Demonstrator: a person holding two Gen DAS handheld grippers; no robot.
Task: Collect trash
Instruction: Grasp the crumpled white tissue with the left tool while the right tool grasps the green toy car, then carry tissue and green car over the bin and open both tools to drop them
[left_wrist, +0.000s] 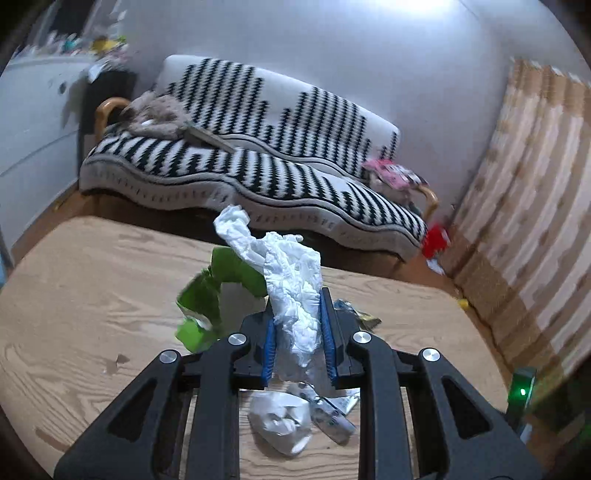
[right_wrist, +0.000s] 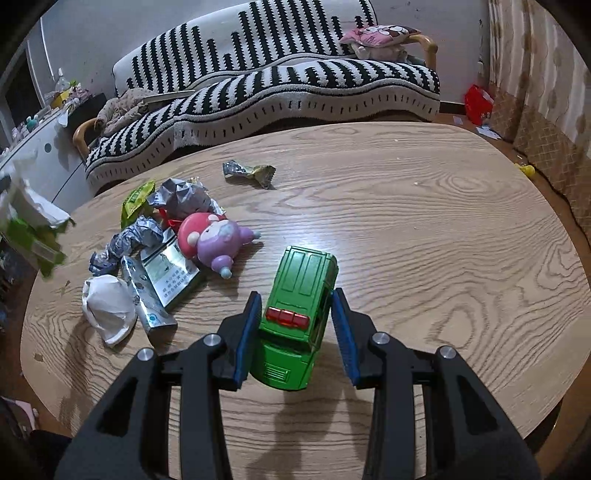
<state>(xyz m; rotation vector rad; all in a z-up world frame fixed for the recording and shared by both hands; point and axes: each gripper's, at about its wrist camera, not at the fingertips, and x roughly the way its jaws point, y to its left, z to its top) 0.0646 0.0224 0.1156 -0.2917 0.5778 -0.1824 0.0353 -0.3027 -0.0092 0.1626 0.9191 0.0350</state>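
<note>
Two pieces at least, a tissue (left_wrist: 295, 295) and green wrapper (left_wrist: 207, 295), are hanging above the table (left_wrist: 92, 277), clamped in the left gripper (left_wrist: 297, 332). Most trash is still lying on the table: foil wads (right_wrist: 177, 199), a carton (right_wrist: 162, 280) and a wrapper (right_wrist: 249, 173), beside the toy car (right_wrist: 299, 314) that the right gripper (right_wrist: 295, 332) is straddling with fingers apart.

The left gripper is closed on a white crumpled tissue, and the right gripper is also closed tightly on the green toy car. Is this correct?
Not entirely. The left gripper is indeed closed on the white crumpled tissue. The right gripper, however, is open: in the right wrist view its fingers stand around the green toy car, with a visible gap at the right finger.
</note>
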